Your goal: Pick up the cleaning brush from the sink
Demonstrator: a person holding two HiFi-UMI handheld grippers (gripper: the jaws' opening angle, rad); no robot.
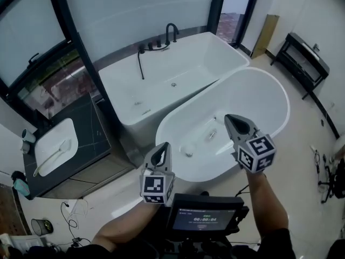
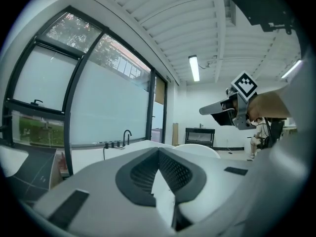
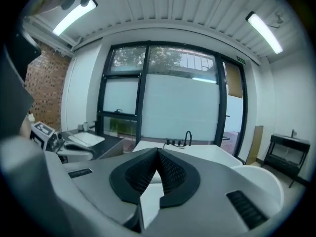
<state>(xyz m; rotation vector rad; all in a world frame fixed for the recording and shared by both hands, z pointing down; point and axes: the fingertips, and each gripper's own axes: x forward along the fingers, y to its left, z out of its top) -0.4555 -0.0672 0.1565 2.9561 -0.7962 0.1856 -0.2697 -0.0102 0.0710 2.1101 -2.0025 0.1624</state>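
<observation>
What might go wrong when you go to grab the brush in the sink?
1. The left gripper and right gripper are shut, far from the sink; unopened, they would probably just shove the brush.
2. The brush lies flat with a thin handle, so jaws might slip off.
3. A cup beside the sink could get knocked.

the white rectangular sink [image 1: 63, 129] set in the dark counter [image 1: 92, 124] lies open from above, with only a pale long-handled brush [image 1: 51, 156] inside it and a couple of cups [image 1: 27, 137] at the counter's left edge. a slanted black window post [image 1: 102, 88] stands between that counter and the white rectangular bathtub [image 1: 161, 74], so it blocks that side. the big white oval tub [image 1: 280, 90] fills the middle, and the tiled strip [image 1: 102, 171] between it and the counter is open.
</observation>
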